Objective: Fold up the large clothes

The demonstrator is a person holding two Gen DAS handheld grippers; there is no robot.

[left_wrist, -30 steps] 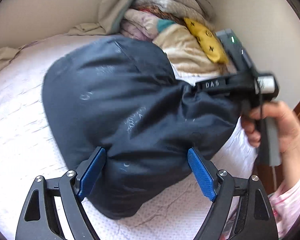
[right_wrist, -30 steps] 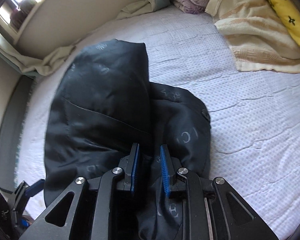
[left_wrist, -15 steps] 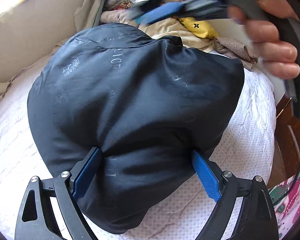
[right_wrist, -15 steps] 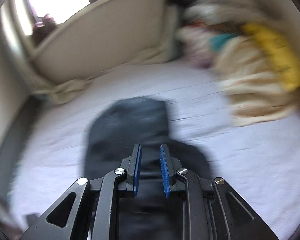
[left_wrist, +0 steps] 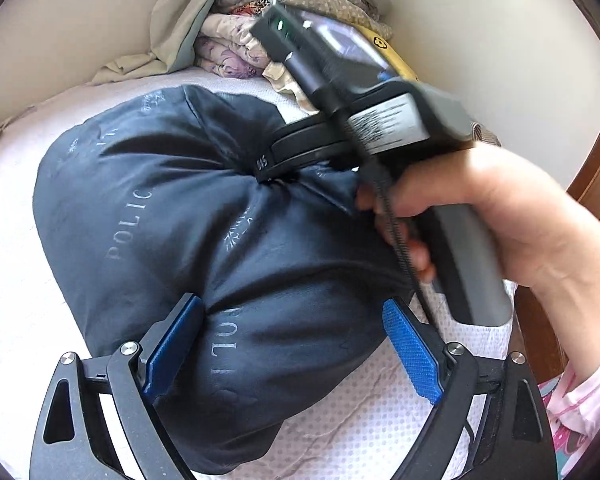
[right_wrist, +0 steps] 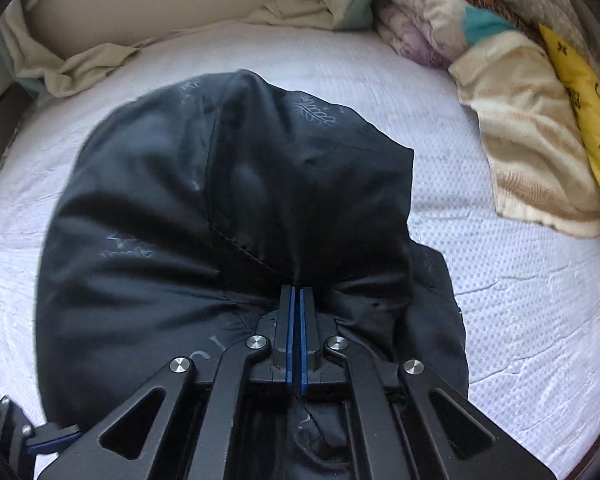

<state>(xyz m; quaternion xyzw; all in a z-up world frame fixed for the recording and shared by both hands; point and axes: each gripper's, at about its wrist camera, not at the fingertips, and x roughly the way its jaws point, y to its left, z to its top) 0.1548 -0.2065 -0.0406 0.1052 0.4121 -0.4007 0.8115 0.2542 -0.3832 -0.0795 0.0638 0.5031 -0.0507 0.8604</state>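
Our left fingers stand wide apart, one blue pad on each side of the big dark jacket. The jacket bulges up between them. The near pad on the left side touches the cloth, but we cannot tell if the other pad presses on it, so we call this left gripper open around the jacket, not squeezing it.

Our right gripper is closed tight. Its two blue pads sit almost flat together, and a little bunch of the jacket's cloth is pinched at their tips. The cloth pulls into small folds there. In the left view we see the same right gripper from the side, held by our right hand, with its tip pushed into the top of the jacket.

The jacket lies in a puffy heap on the white bed cover. It has pale letters and small leaf marks printed on it.

At the far side of the bed is a pile of folded blankets, with a yellow pillow resting on them. A crumpled beige sheet lies along the bed's far edge. A pink sleeve shows at our right wrist.
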